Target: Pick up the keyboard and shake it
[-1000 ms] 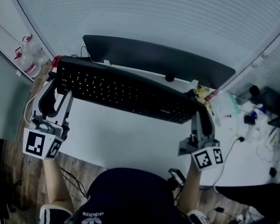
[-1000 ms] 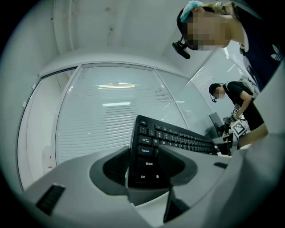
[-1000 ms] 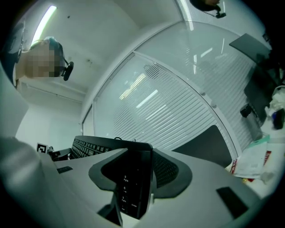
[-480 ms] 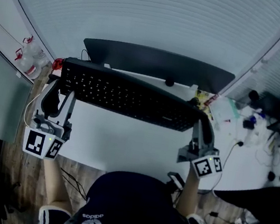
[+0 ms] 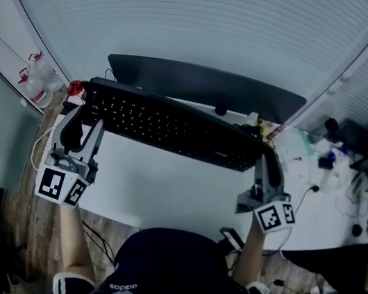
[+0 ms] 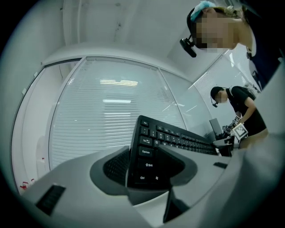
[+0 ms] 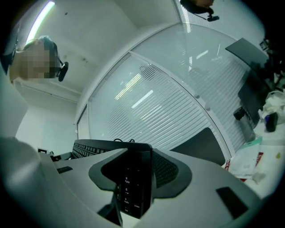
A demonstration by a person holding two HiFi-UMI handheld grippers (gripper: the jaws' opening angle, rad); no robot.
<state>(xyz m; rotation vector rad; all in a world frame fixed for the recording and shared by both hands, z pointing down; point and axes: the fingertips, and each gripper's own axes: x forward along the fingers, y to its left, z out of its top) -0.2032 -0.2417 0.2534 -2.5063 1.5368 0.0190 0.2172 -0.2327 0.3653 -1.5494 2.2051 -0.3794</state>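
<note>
The keyboard (image 5: 170,126) was held above the tabletop (image 5: 162,188), long axis side to side — its left end pinched in the jaws of the left gripper (image 5: 83,121), its right end in those of the right gripper (image 5: 265,165).

One keyboard (image 5: 167,124); one monitor (image 5: 205,85); one desk (image 5: 162,188); two grippers, namely the left gripper (image 5: 80,117) and the right gripper (image 5: 266,161); two marker cubes (image 5: 57,185), one on each gripper.

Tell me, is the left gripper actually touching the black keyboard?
Touching. The left gripper view shows the left gripper with its jaws closed on the end of the keyboard, one pressed against each face, with no gap.
</note>
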